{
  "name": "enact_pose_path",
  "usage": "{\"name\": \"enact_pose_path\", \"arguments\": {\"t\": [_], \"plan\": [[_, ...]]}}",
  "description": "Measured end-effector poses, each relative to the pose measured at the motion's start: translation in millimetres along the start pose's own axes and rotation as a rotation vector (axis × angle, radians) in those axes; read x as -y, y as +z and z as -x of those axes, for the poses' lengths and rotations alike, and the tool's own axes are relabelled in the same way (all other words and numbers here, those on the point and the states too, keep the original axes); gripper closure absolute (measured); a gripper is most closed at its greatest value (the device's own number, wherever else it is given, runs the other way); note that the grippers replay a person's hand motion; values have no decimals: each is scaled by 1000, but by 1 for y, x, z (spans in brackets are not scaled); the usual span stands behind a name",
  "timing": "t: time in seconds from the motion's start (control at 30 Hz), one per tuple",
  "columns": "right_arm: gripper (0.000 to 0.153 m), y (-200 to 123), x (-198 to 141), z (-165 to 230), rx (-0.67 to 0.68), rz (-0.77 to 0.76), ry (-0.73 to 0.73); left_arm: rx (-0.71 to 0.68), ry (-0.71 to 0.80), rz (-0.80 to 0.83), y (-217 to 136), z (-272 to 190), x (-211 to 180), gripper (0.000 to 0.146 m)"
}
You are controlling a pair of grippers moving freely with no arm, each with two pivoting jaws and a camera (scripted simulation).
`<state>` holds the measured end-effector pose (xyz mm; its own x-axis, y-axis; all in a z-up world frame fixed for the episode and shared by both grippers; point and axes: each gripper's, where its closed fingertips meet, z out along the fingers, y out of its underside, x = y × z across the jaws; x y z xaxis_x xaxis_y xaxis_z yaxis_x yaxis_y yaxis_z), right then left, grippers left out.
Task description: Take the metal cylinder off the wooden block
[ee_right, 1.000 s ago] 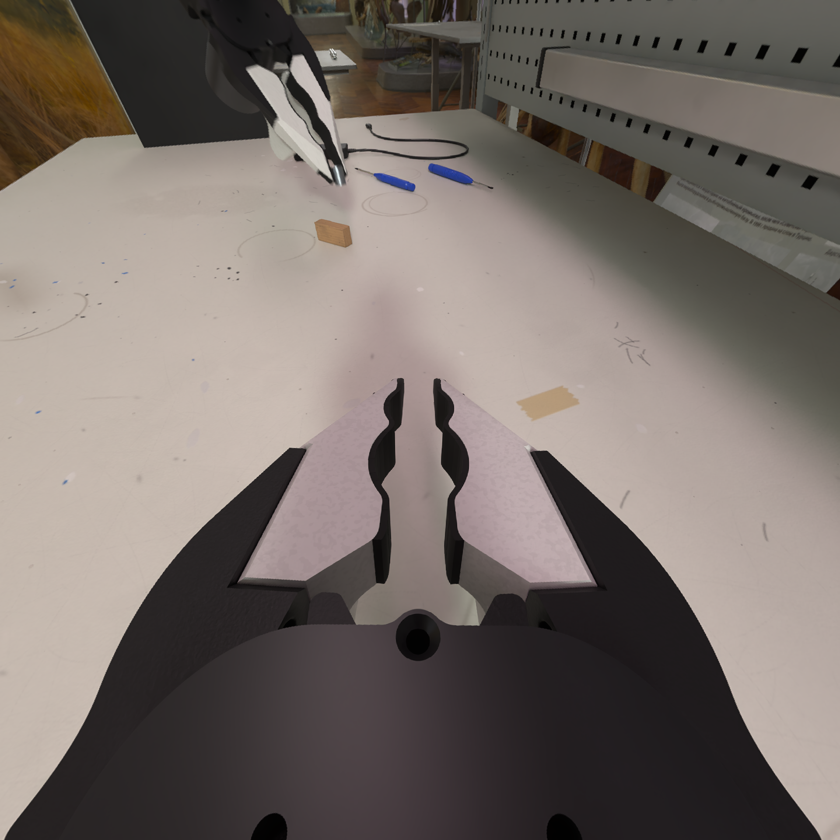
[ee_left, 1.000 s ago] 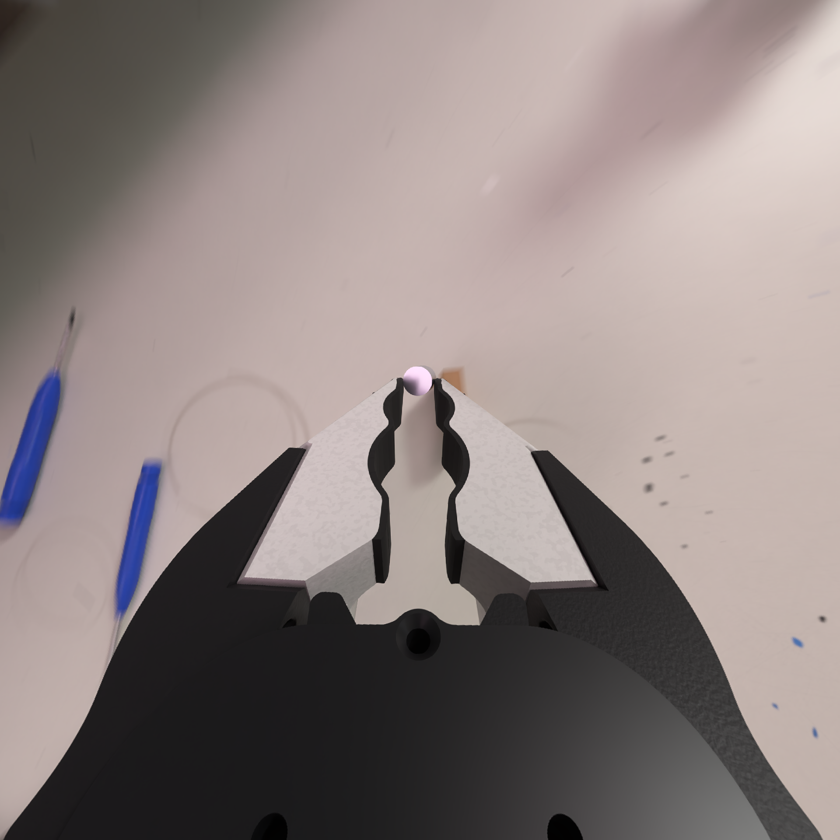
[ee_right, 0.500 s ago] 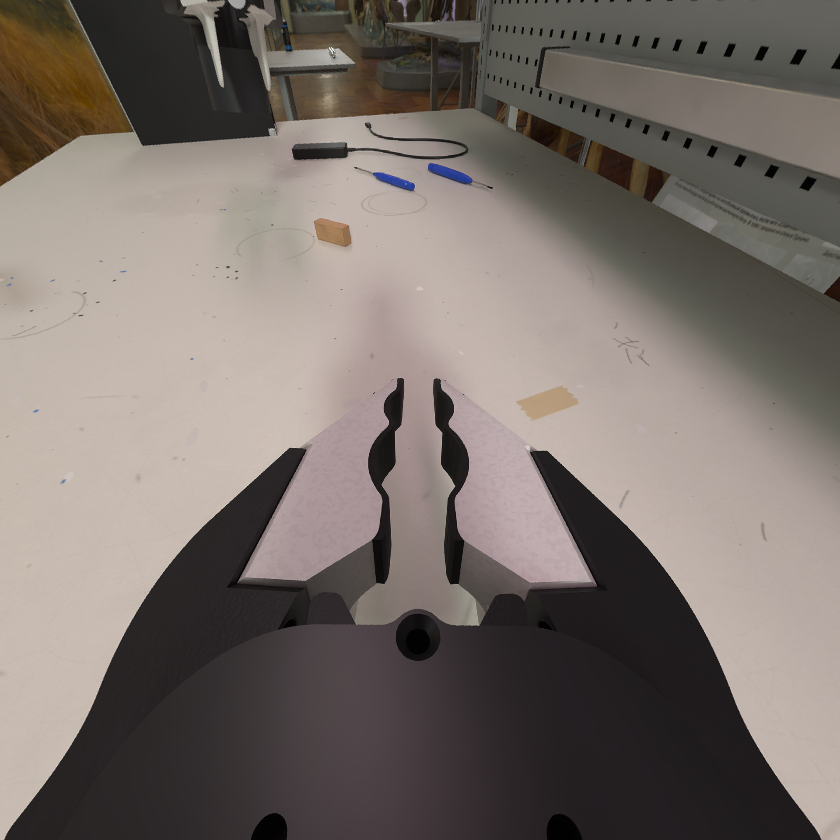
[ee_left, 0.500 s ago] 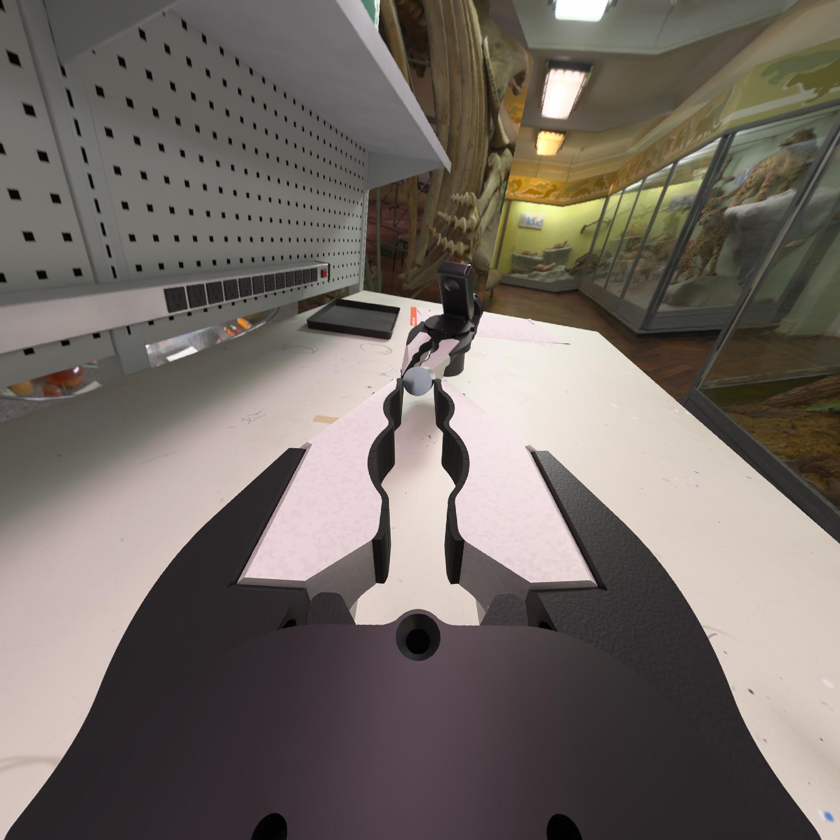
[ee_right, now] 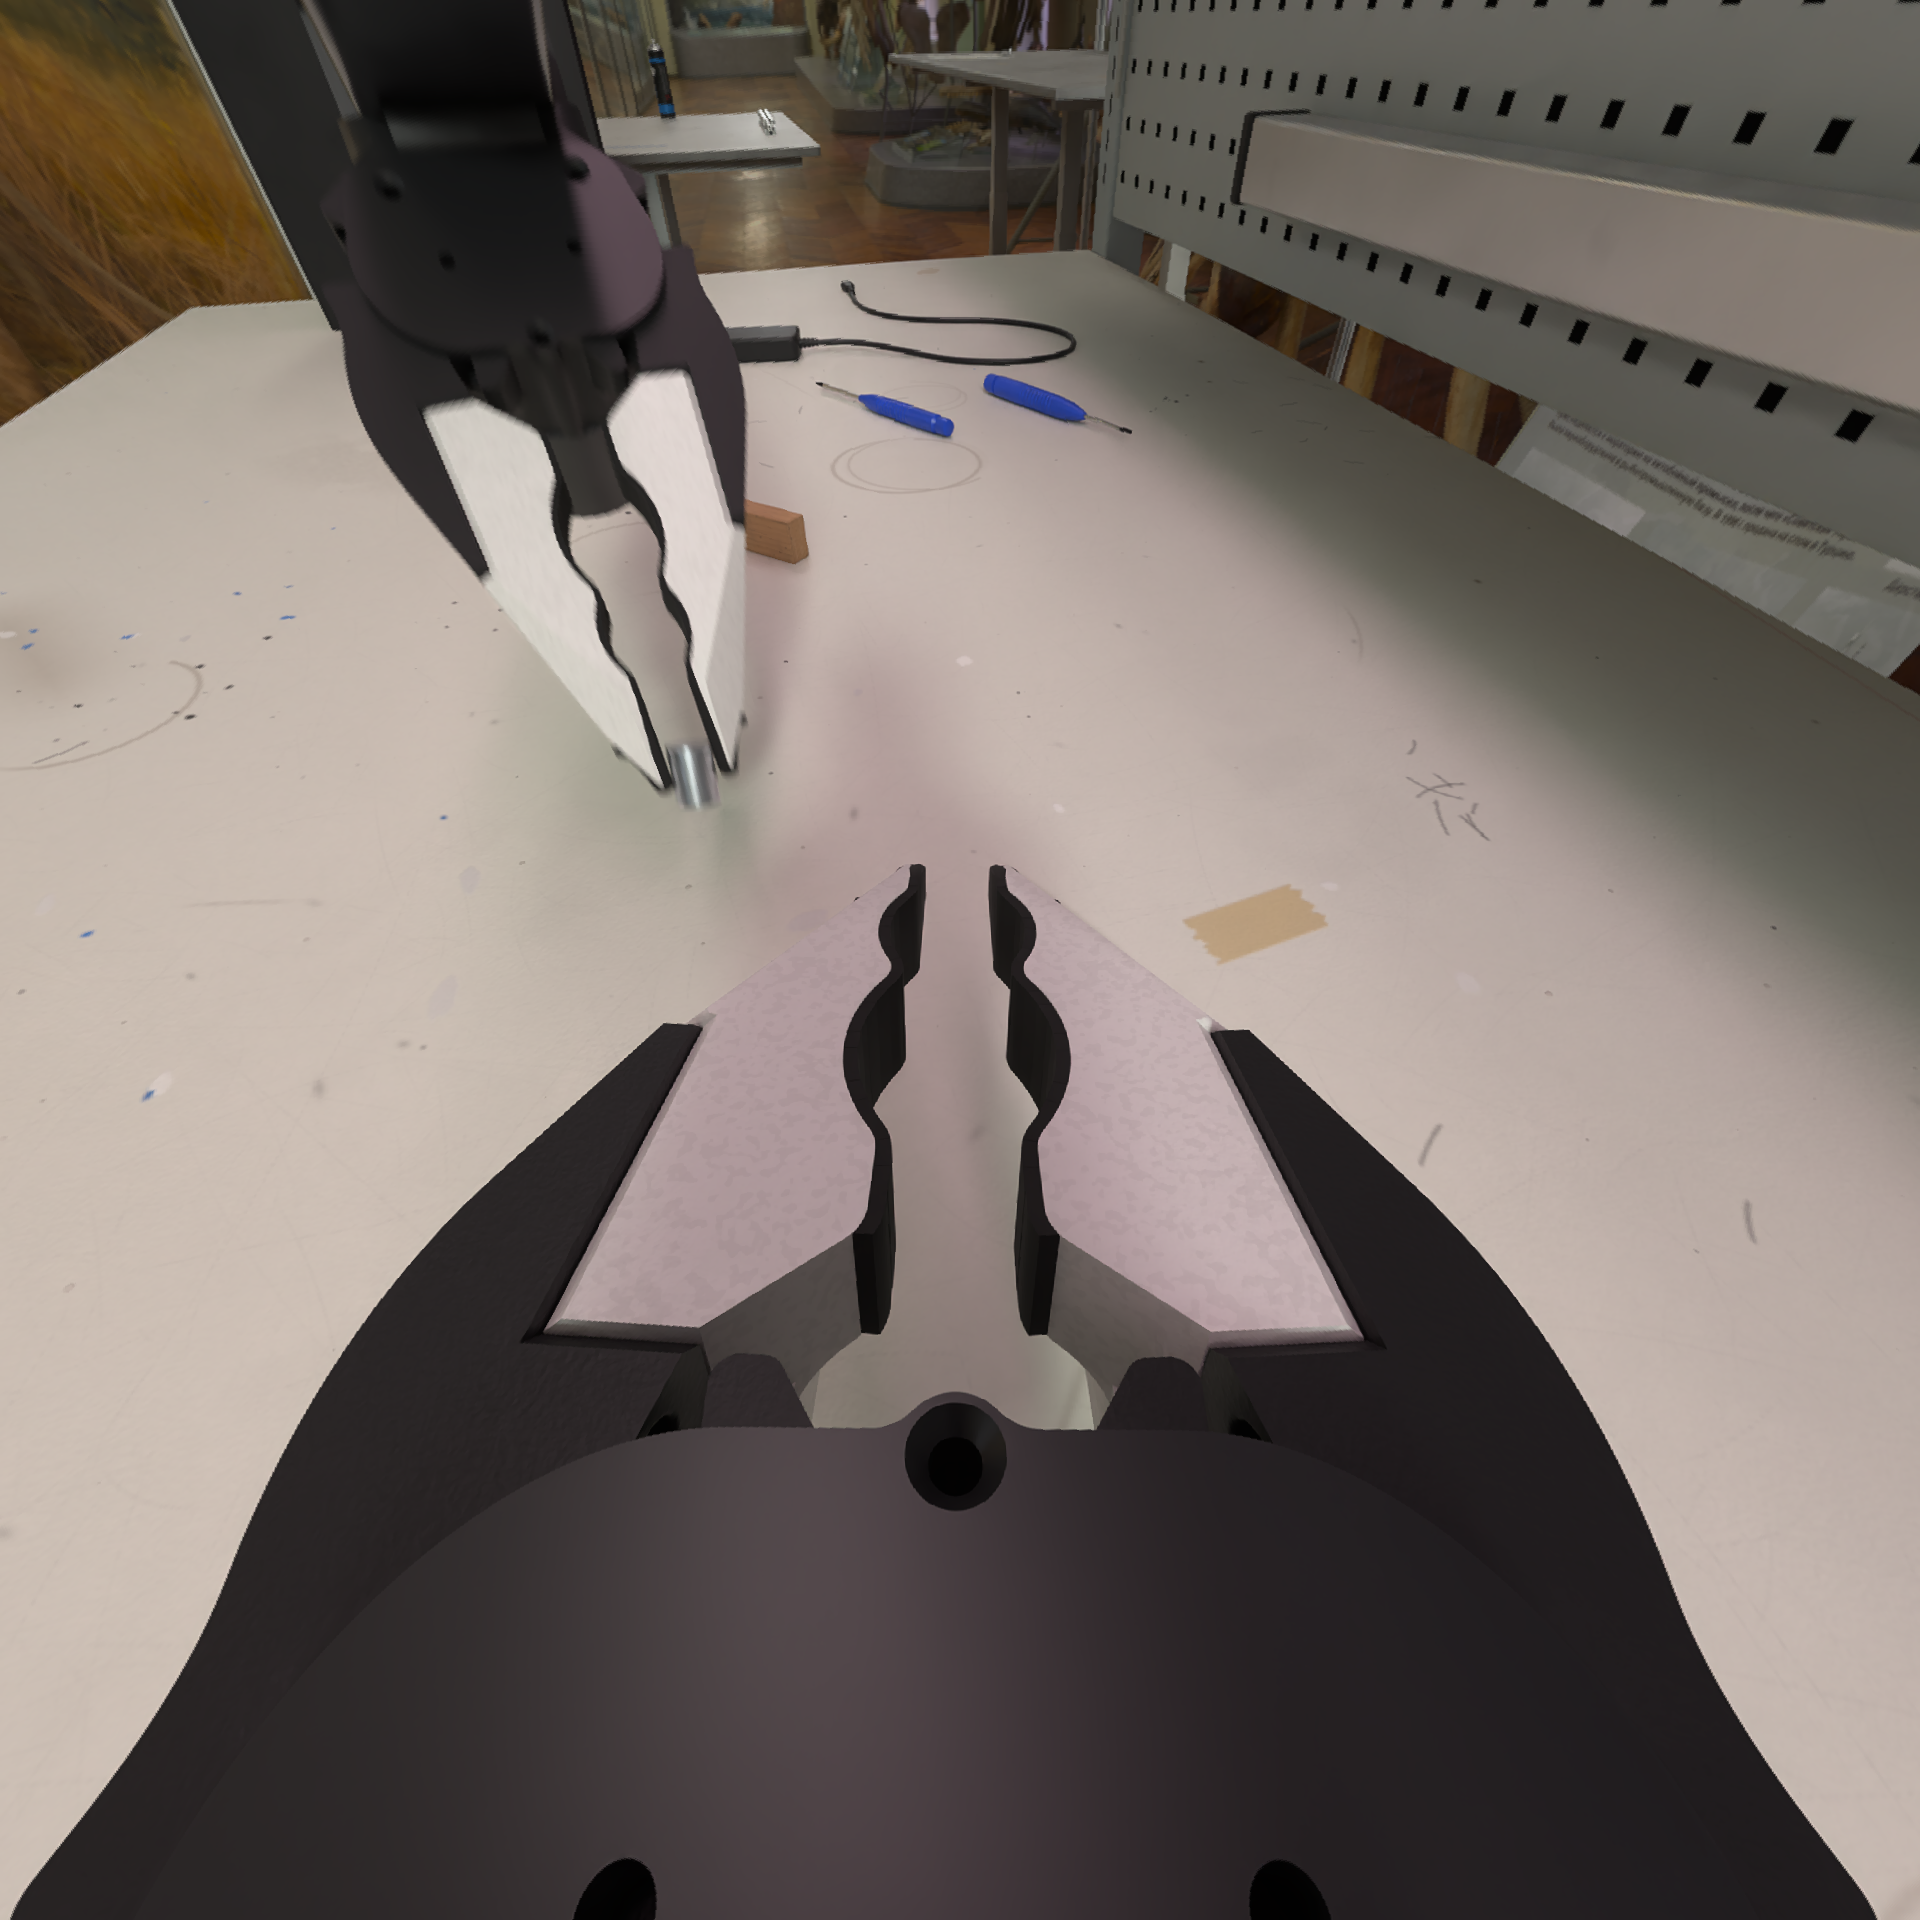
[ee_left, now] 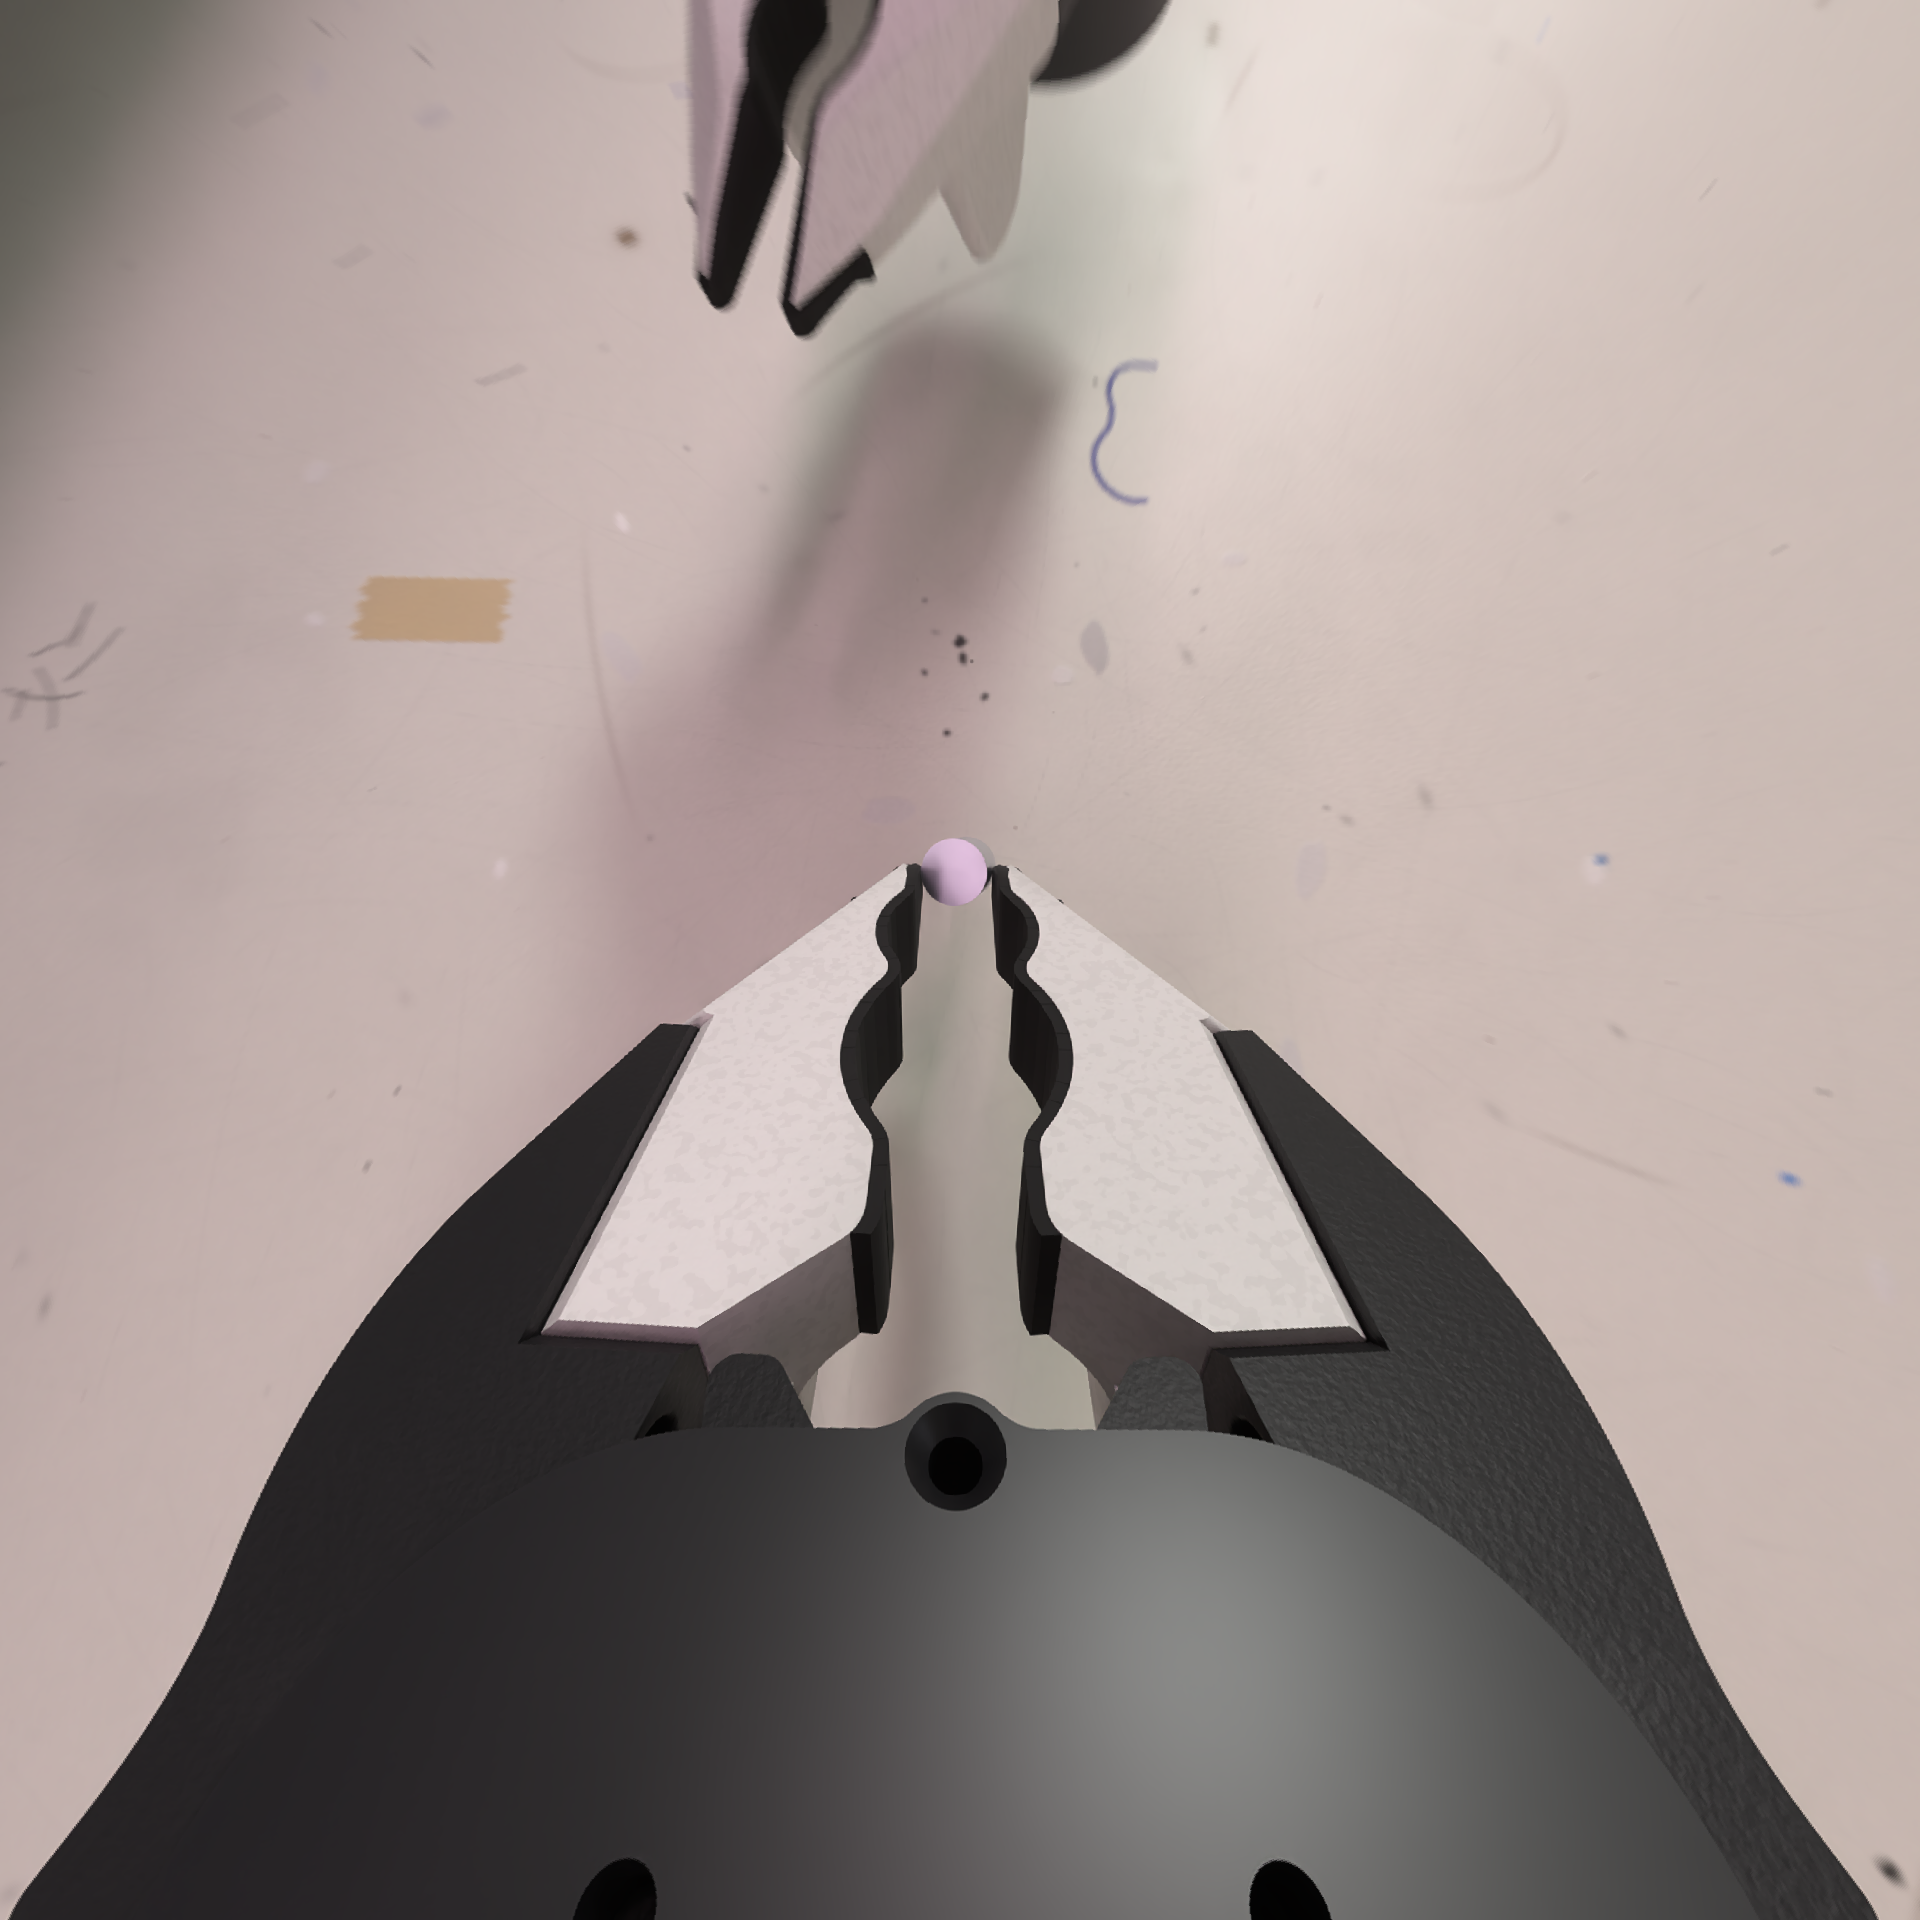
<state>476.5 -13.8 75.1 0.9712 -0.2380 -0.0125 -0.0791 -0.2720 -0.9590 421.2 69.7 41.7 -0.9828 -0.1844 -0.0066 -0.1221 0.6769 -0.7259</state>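
My left gripper [ee_left: 956, 883] is shut on the small metal cylinder [ee_left: 956, 871], seen end-on at its fingertips, and points down at the white table. In the right wrist view the left gripper [ee_right: 691, 764] holds the cylinder [ee_right: 694, 777] just above the table, ahead and left of my right gripper [ee_right: 954, 878]. The wooden block [ee_right: 779, 532] lies on the table behind it, partly hidden by a left finger, with nothing on it. My right gripper is empty, its jaws nearly together; it also shows at the top of the left wrist view [ee_left: 790, 296].
Two blue screwdrivers [ee_right: 899, 410] [ee_right: 1039, 398] and a black cable [ee_right: 966, 327] lie at the far end of the table. A strip of tan tape [ee_right: 1255, 923] [ee_left: 431, 608] is stuck to the right. A pegboard with a shelf [ee_right: 1558, 208] runs along the right edge.
My left gripper has carried the cylinder away from the block, swung up and come down close in front of the right gripper. The right gripper has not moved.
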Motion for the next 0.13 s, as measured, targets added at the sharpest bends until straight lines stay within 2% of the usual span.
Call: {"name": "enact_pose_path", "arguments": {"t": [0.13], "plan": [[141, 1, 0, 2, 8, 5, -11, -17, 37, 106, 31, -2, -6, 133]]}}
